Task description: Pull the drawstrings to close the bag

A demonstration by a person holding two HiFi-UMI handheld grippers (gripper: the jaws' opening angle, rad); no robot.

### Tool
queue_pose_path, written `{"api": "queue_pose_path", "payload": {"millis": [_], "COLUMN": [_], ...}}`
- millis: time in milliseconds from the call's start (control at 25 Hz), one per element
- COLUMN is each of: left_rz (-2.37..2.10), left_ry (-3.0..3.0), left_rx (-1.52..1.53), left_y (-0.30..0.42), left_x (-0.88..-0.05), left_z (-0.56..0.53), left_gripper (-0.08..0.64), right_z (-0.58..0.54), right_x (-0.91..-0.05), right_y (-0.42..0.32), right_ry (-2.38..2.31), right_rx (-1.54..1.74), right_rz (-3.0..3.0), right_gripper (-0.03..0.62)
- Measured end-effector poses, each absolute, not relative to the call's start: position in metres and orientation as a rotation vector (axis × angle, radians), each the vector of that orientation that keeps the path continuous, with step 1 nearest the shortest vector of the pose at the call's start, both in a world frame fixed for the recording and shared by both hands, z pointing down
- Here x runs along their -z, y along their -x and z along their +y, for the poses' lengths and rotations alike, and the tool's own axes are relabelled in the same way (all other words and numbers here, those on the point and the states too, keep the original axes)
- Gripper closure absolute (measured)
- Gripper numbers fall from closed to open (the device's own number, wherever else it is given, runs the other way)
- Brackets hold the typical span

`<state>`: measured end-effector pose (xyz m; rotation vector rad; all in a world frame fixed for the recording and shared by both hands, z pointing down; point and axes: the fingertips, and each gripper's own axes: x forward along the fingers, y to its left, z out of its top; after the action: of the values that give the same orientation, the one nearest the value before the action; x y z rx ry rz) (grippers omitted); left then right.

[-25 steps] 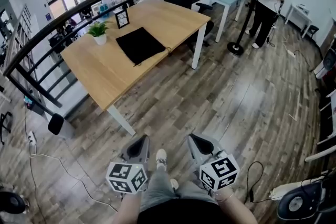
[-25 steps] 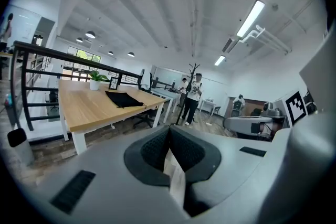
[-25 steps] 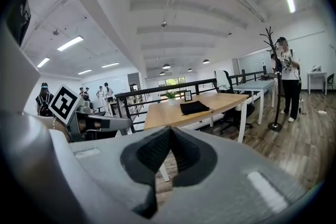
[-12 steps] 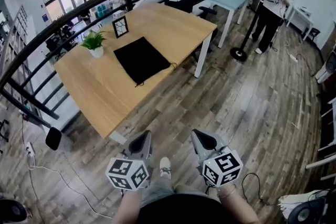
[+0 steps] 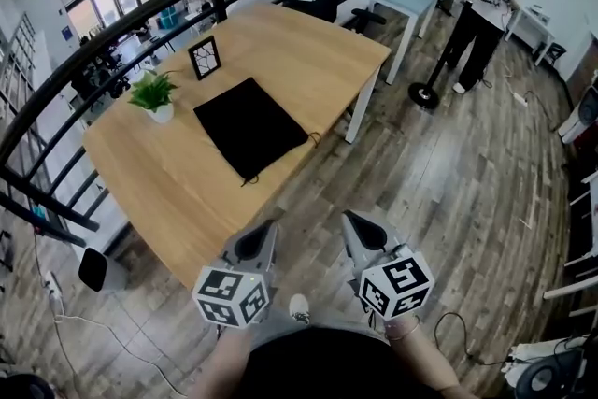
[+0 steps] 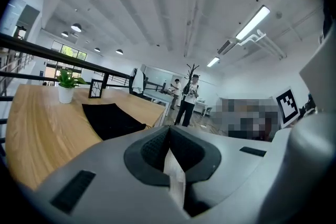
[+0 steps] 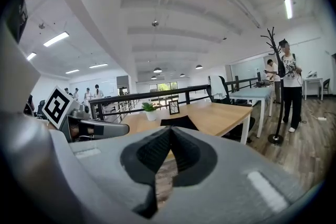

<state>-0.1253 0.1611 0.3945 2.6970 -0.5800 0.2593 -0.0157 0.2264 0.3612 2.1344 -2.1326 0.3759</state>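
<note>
potted plant (image 5: 153, 94) and frame (image 5: 205, 57) beside bag (image 5: 250, 125)

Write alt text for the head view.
A black bag lies flat on a wooden table, near a potted plant and a picture frame. In the foreground, short of the table, the left claw and right claw are both shut and empty, above a wood floor.

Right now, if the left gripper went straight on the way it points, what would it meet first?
Most likely the near edge of the wooden table, short of the black bag. The left gripper, shut and empty, is close to that edge, but its height is unclear.
</note>
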Motion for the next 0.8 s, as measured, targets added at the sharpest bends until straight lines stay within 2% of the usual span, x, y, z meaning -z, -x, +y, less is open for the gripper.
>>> {"api": "queue_pose_path", "payload": {"millis": [800], "left_rz": [-0.713], "left_ry": [-2.55], "left_rx": [-0.239], "left_y": [0.1], "left_x": [-0.423], "left_z": [0.073], "left_gripper": [0.546], "right_z": [0.126], "right_x": [-0.382], "right_y": [-0.026], "right_ry": [-1.99], "right_rx": [-0.42], "right_rz": [-2.212], "right_gripper": [0.592]}}
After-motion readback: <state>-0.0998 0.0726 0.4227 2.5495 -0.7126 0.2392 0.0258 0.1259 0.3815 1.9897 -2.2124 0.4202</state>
